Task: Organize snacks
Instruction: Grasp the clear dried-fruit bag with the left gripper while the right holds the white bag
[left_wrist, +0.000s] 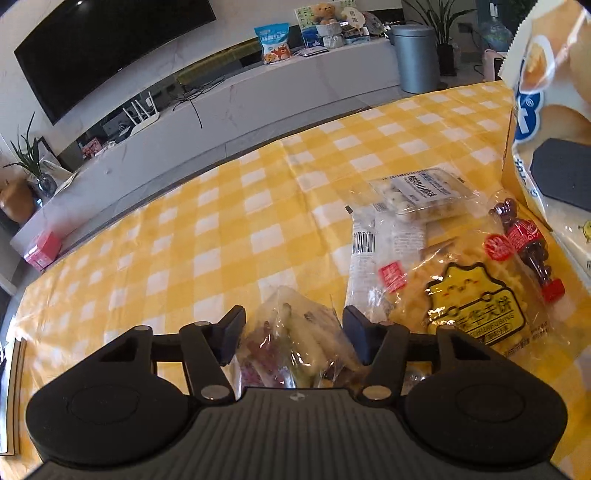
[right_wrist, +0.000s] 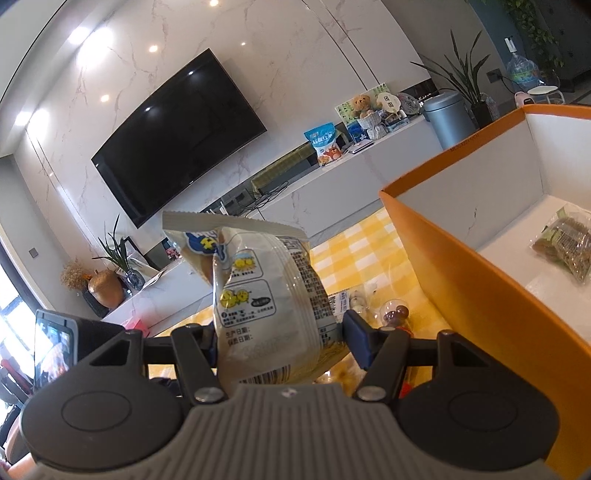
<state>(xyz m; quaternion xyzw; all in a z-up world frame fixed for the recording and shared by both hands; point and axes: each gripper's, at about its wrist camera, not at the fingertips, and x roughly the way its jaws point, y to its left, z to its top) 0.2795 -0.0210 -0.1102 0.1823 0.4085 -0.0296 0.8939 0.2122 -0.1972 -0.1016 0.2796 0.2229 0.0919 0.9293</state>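
Left gripper (left_wrist: 293, 338) low over the yellow checked tablecloth (left_wrist: 207, 236), jaws around a clear snack packet (left_wrist: 295, 343) with pale and purplish pieces inside; both pads sit against the wrinkled film, so it grips the packet, which rests on the cloth at the near edge. Just right of it lies a pile of snacks: a white wrapped bar with barcode (left_wrist: 364, 258), a clear tub of pale round sweets (left_wrist: 421, 195) farther back, a yellow waffle bag with a cat logo (left_wrist: 472, 306), and a small bottle-shaped candy pack with red cap (left_wrist: 532, 251) at the far right of the pile. Right gripper (right_wrist: 282, 339) is raised above the table, clamped on a big pale bun bag (right_wrist: 258, 291) held upright between its pads. To its right stands an orange box (right_wrist: 443, 258) with white inside, one greenish-brown snack pack (right_wrist: 565, 247) on its floor. TV (right_wrist: 177, 136) on the far wall.
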